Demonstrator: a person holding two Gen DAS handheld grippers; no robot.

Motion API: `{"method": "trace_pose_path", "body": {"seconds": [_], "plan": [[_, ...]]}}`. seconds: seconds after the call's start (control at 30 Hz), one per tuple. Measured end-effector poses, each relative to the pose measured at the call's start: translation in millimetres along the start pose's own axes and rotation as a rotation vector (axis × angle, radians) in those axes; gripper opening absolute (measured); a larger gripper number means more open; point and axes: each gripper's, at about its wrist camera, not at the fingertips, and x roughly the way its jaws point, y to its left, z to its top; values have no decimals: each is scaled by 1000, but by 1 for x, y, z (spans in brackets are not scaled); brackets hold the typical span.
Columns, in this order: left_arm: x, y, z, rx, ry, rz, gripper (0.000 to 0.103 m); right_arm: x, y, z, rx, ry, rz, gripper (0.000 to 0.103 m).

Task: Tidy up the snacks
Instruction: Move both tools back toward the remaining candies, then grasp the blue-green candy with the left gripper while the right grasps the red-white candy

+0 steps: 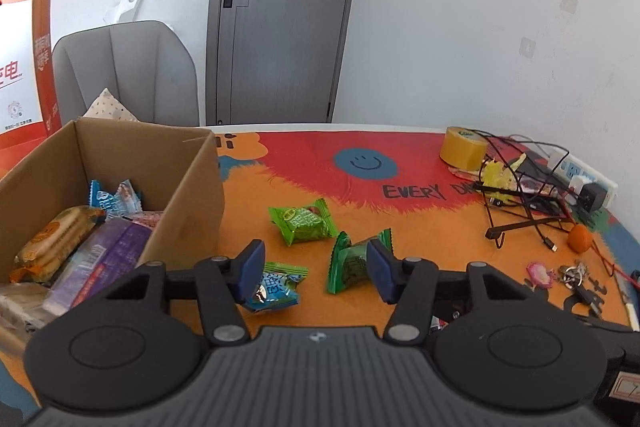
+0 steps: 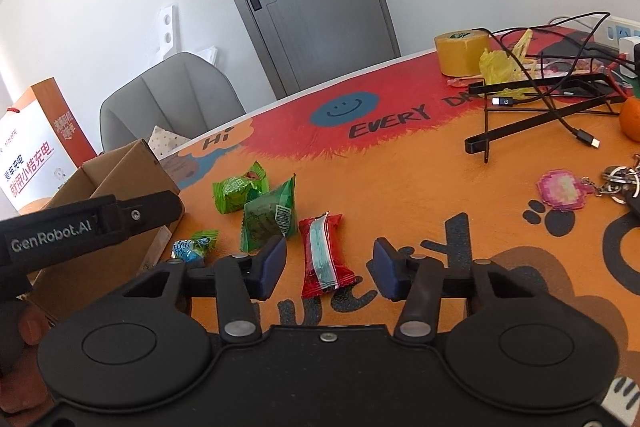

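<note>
Two grippers, fingers apart: left gripper (image 1: 316,273) brackets blue-green foil snack packet (image 1: 276,287), possibly touching; right gripper (image 2: 330,269) brackets red plastic snack packet (image 2: 324,255). Brown cardboard box (image 1: 192,187) at 10 o'clock on worktop (image 1: 420,227).

a roll of yellow tape (image 1: 463,148) stands at the far edge of the table mat (image 1: 420,227). just right of the tape lie tangled black cables (image 1: 520,195) and a white power strip (image 1: 580,173); nearer than the tape, an orange fruit (image 1: 580,238), a pink keychain (image 2: 565,191) and keys (image 1: 576,273).
</note>
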Motion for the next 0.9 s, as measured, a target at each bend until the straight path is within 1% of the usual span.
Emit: {"method": "trace_pose_path", "body": {"seconds": [0.17, 0.37, 0.47, 0.53, 0.63, 0.77, 0.8, 0.87, 0.9], "plan": [[20, 1, -5, -1, 39, 50, 55, 10, 1, -2, -9, 15, 3, 48], [34, 2, -10, 16, 61, 74, 55, 22, 3, -5, -20, 33, -1, 39], [41, 2, -12, 20, 71, 79, 55, 23, 3, -7, -27, 18, -7, 36], [46, 2, -15, 23, 87, 82, 54, 23, 2, -7, -25, 12, -10, 30], [53, 5, -18, 17, 111, 78, 49, 23, -3, -7, -2, 3, -5, 26], [59, 9, -22, 3, 128, 85, 39, 23, -8, -8, 20, -9, 7, 24], [60, 9, -23, 3, 131, 87, 37, 23, -8, -8, 24, -10, 8, 24], [61, 8, -24, 12, 122, 91, 35, 22, -7, -9, 24, -15, 3, 24], [61, 8, -24, 13, 118, 93, 30, 22, -7, -10, 22, -18, 0, 24]]}}
